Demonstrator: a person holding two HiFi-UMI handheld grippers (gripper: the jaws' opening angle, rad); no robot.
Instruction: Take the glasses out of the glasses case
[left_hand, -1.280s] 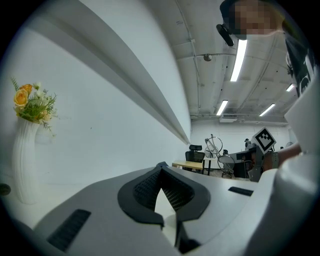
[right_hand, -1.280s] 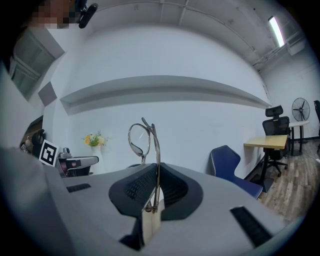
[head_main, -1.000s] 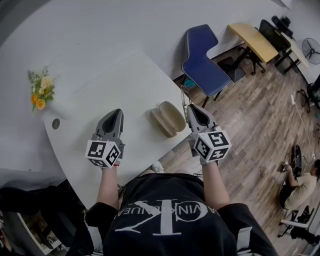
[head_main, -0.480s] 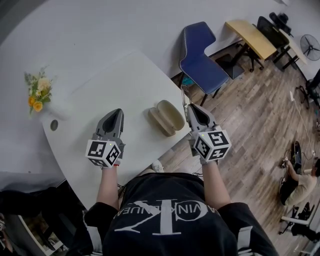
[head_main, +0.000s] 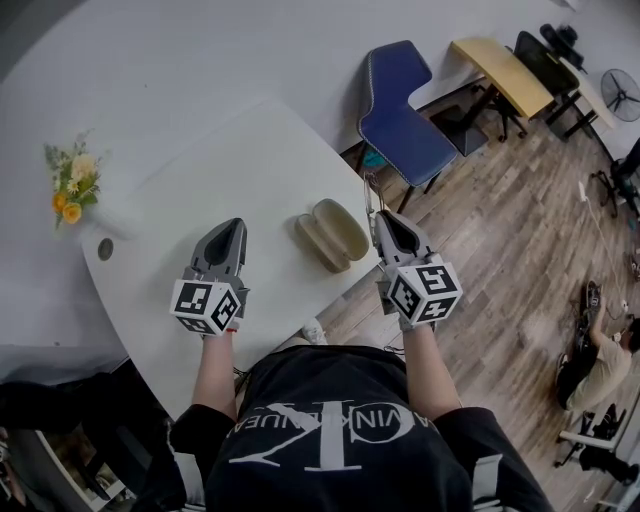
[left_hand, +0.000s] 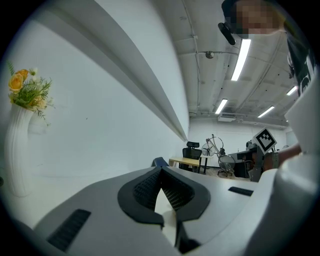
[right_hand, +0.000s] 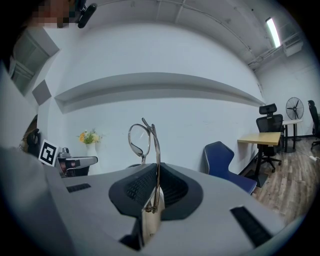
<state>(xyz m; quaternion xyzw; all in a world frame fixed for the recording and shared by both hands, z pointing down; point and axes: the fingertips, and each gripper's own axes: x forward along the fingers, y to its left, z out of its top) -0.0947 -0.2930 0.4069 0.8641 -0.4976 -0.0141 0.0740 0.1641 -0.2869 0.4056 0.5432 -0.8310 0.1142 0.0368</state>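
Seen from above, a person in a black shirt (head_main: 345, 430) stands at a white table (head_main: 250, 165) and holds a two-jaw gripper in each hand. At the far left of the table, yellow and cream flowers (head_main: 72, 183) sit in a white vase (left_hand: 17, 150). The left gripper (head_main: 236, 224) hovers over the middle of the table, pointing level. Its jaws are closed tip to tip with nothing between them. To its right the glasses case (head_main: 333, 235) lies on the table near the edge. The case is beige and is spread open into two halves, and it sits between the two grippers, nearer the right one. Further right, at the table's edge, the right gripper (head_main: 381, 214) has its jaws clenched on the glasses (right_hand: 143, 140). These are thin metal-framed glasses, pinched by the frame, and a round lens stands up above the jaw tips. The glasses are clear of the case, just beside its right end. Beyond the table to the right, a blue chair (head_main: 400, 110) and a wooden desk (head_main: 505, 78) stand on a plank floor (head_main: 500, 260).
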